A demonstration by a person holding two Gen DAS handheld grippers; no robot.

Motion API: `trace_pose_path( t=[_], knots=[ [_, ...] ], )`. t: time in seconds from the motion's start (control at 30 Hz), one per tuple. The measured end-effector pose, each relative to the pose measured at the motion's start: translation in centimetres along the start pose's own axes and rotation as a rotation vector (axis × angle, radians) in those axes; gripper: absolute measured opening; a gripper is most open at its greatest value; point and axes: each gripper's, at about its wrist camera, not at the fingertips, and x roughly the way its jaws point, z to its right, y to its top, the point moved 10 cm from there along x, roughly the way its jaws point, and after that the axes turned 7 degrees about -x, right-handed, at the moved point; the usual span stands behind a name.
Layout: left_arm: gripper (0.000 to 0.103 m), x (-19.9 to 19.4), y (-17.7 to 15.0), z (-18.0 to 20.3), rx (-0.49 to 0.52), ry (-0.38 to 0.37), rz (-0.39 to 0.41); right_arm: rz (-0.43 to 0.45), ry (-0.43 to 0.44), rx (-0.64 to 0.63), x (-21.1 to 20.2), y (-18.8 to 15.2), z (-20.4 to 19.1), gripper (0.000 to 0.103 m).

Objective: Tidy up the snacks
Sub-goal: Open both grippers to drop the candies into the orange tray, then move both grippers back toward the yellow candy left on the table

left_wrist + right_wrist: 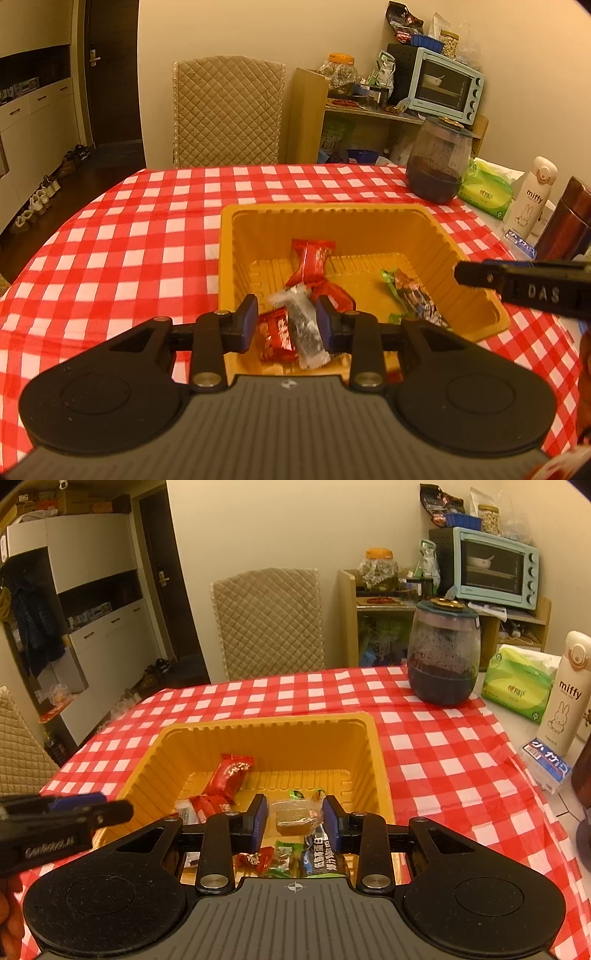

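Two grippers hang over the yellow tray (436, 236) on the checked bench (122, 243). My left gripper (286, 321) has a silver-and-black sachet (304, 332) between its pads; the jaws stand slightly apart, and I judge it is being let go, since the left pad shows a gap. My right gripper (295, 821) pinches a small clear jelly cup (295, 818) with narrow jaws, both pads touching. Both are at the drop-off step; next I need to open fully over the tray floor and lift clear without dragging wrappers.

Counting inside the tray: three red wrappers (310, 260) toward 12 and 9 o'clock, one green-and-dark packet (413, 295) at 3 o'clock, and more small sweets under the right gripper, too crowded to count. Beyond, at 1 o'clock, stands one dark jar (437, 162).
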Motion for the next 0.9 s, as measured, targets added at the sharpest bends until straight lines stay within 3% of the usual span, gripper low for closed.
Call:
trace_pose_path(
  t=[0.33, 0.4, 0.43, 0.67, 0.9],
  knots=[
    [0.034, -2.9, -1.7, -1.2, -0.048, 0.007, 0.007, 0.014, 0.051, 0.043, 0.5, 1.0, -0.7, 0.036],
    [0.035, -3.4, -1.9, -1.4, -0.060, 0.008, 0.007, 0.010, 0.068, 0.064, 0.7, 1.1, -0.6, 0.069],
    [0.036, -3.6, -2.0, -1.5, -0.063, 0.009, 0.006, 0.018, 0.067, 0.077, 0.6, 1.1, -0.5, 0.071],
    [0.045, -5.4, -3.4, -1.6, -0.083, 0.013, -0.006, 0.009, 0.032, 0.104, -1.1, -0.4, 0.8, 0.071],
    [0.053, -7.6, -6.0, -1.4, -0.109, 0.018, -0.034, -0.046, -0.013, 0.179, -5.2, -5.2, 1.7, 0.071]
  ],
)
